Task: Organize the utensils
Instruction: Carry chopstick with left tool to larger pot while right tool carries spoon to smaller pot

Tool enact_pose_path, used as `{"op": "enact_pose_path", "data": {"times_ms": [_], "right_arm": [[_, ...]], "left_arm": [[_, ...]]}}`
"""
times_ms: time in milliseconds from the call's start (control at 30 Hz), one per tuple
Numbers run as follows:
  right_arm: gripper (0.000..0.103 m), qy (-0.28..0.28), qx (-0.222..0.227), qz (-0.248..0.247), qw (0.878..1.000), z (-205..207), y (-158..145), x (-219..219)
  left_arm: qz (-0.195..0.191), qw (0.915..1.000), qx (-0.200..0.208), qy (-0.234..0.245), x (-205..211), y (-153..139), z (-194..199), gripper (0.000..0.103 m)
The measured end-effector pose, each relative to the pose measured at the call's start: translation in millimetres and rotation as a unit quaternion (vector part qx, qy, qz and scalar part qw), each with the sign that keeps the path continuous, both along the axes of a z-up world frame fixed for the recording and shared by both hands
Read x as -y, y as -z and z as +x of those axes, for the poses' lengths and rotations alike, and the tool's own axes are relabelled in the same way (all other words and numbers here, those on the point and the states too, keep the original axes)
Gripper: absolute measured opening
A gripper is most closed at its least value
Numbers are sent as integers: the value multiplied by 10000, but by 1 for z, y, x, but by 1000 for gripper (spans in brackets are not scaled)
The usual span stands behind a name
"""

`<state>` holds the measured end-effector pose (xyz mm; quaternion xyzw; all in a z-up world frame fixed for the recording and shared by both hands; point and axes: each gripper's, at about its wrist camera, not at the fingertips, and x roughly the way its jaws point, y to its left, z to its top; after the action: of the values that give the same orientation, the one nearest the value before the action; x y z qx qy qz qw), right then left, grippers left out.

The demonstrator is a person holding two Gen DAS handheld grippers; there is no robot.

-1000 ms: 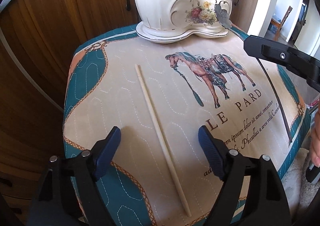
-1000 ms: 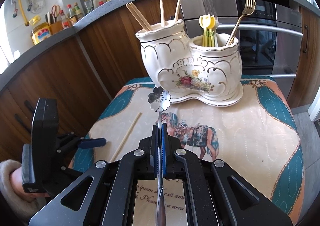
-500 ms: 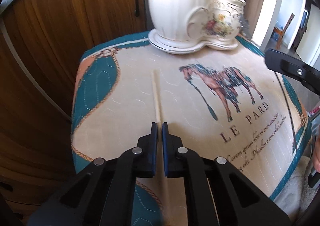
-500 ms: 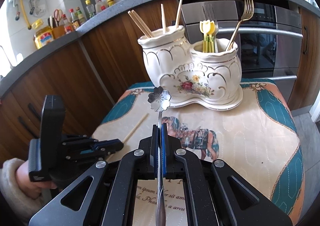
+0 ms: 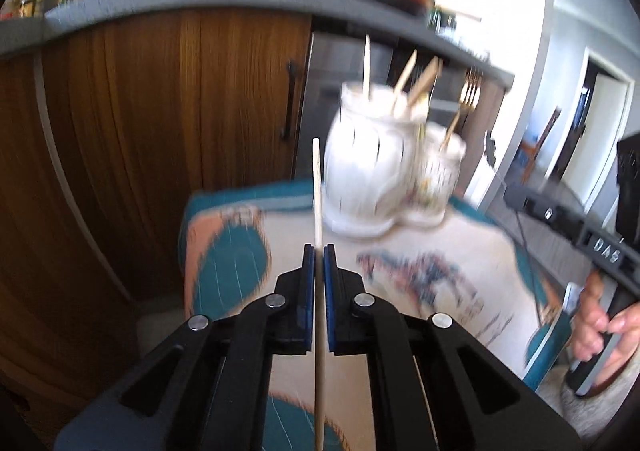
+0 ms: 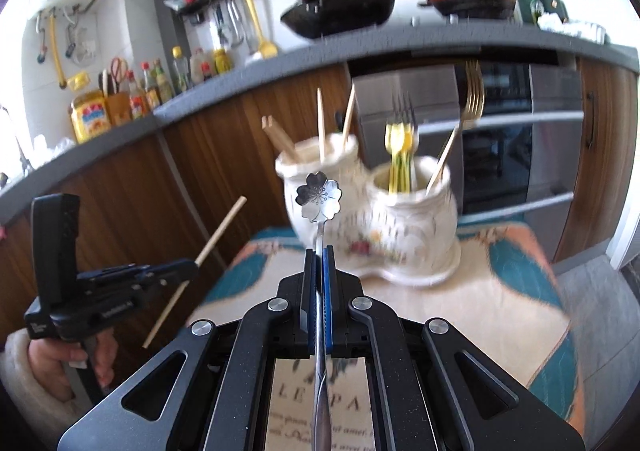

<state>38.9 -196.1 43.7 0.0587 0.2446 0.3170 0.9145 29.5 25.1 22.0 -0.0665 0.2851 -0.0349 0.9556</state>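
My left gripper (image 5: pixel 319 251) is shut on a pale wooden chopstick (image 5: pixel 317 187) and holds it lifted above the cloth, tip pointing up toward the white two-pot ceramic holder (image 5: pixel 372 175). In the right wrist view the left gripper (image 6: pixel 188 265) shows at the left with the chopstick (image 6: pixel 222 229) slanting up. My right gripper (image 6: pixel 319 251) is shut on a silver spoon with a flower-shaped end (image 6: pixel 319 195), held in front of the holder (image 6: pixel 368 211). The holder's left pot has chopsticks (image 6: pixel 320 119); its right pot has forks (image 6: pixel 470 99) and yellow utensils (image 6: pixel 400 139).
The holder stands at the back of a small table covered by a teal and cream horse-print cloth (image 6: pixel 480 291). Wooden cabinet doors (image 5: pixel 180 131) and an oven (image 6: pixel 520 139) stand behind it. The counter above carries pans (image 6: pixel 340 11) and bottles (image 6: pixel 152 87).
My left gripper closed on the chopstick lying on the cloth and lifted it up off the table. My right gripper keeps the spoon and has risen a little.
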Motion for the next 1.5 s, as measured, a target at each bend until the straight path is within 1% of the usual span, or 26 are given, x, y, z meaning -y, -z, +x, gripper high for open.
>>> {"op": "enact_pose_path", "data": {"times_ms": [200,300,433,500,600,767,900,967,1067,1200,1233,1300,1400,1500], "right_arm": [[4,356,382,108,9986,27,-36,3],[4,548,575,209,9966,49,-55,4],[4,803,849,399,9923,79,-69,4],[4,889,867,539,9908,94,-71,7],[4,1043,787,669,9892,118,-70,6],[4,1224,1007,700,9849,141,-64,-2],[4,1356,1115,707,9819,151,-52,-7],[4,1419,1164,698,9805,153,-44,-9],[4,1535,1302,561,9779,153,-33,-13],[4,1546,1351,312,9782,153,-23,-18],[4,1544,1340,260,9785,152,-20,-18],[4,1520,1235,239,9803,151,-15,-14],[4,1474,1094,294,9826,145,-8,-6],[4,1443,994,385,9838,136,-3,3]], "left_arm": [[-213,9977,607,212,-3,-49,21,4],[-291,9933,1072,313,1,-75,43,4],[-616,9872,1367,535,2,-93,75,4],[-701,9852,1437,620,5,-99,95,4],[-677,9840,1511,655,11,-99,120,4],[-685,9824,1604,674,17,-90,146,4],[-745,9801,1713,668,21,-78,161,4],[-808,9776,1827,656,19,-74,162,4],[-731,9739,2068,589,21,-67,162,4],[-688,9730,2122,589,22,-56,164,4],[-643,9736,2102,608,22,-53,163,4],[-747,9736,2048,678,19,-51,161,4],[-732,9738,2044,677,13,-50,149,4],[-749,9754,1921,778,8,-47,138,4]]}}
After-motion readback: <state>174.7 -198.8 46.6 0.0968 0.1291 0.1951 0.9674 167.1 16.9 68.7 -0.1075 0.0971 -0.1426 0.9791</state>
